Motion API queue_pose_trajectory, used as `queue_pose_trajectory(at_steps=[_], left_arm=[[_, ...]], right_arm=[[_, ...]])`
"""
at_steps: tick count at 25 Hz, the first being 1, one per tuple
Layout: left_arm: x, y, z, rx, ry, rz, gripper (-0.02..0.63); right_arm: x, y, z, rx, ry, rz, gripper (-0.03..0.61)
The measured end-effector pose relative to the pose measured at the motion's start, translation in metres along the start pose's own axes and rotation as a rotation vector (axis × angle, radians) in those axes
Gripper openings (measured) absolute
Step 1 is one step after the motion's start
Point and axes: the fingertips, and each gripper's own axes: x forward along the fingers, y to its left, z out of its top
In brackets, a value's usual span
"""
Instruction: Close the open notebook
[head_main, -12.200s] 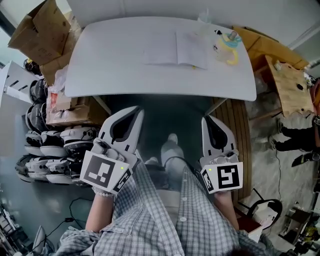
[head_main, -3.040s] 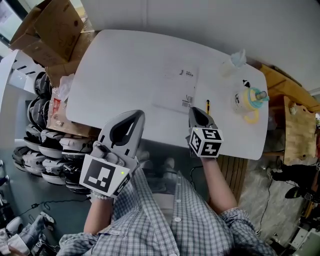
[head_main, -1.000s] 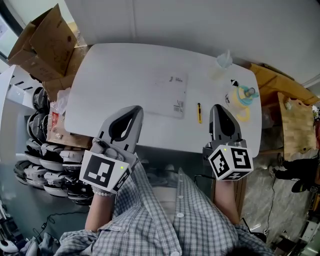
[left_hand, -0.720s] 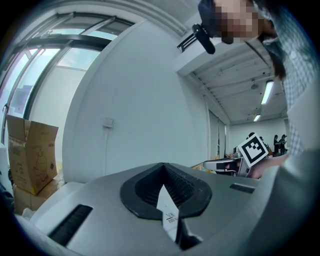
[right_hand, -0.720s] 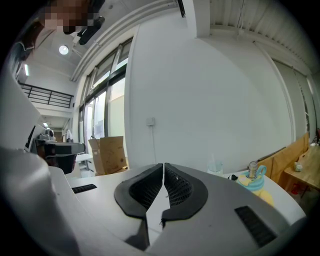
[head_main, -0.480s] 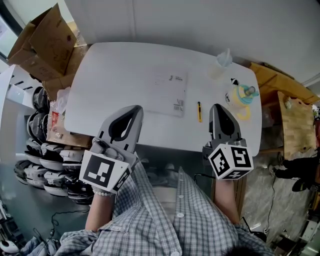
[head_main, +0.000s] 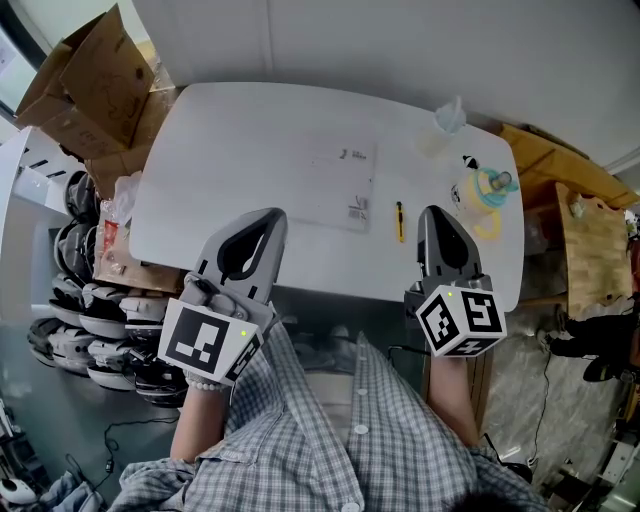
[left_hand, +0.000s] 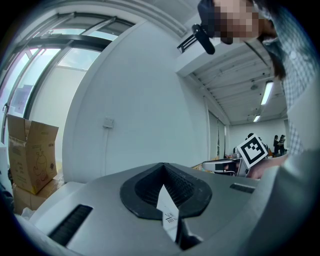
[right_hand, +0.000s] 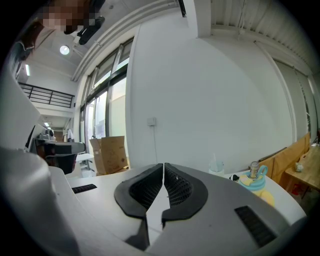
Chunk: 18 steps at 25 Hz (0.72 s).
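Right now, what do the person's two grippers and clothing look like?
The left gripper and right gripper are grey tapered shells with black ribbed pads. Each carries a white cube with black square markers. The shirt is grey-and-white checked.

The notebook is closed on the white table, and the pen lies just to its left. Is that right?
Not quite. The notebook is closed on the white table, but the pen lies just to its right, not its left. The head view shows this.
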Motion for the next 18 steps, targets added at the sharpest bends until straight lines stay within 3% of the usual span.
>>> queue_pose_trajectory(at_steps=[18], left_arm=[[-0.0035, 0.0, 0.0043, 0.005, -0.012, 0.007, 0.006]], right_arm=[[0.0044, 0.0024, 0.0005, -0.002, 0.007, 0.016, 0.026]])
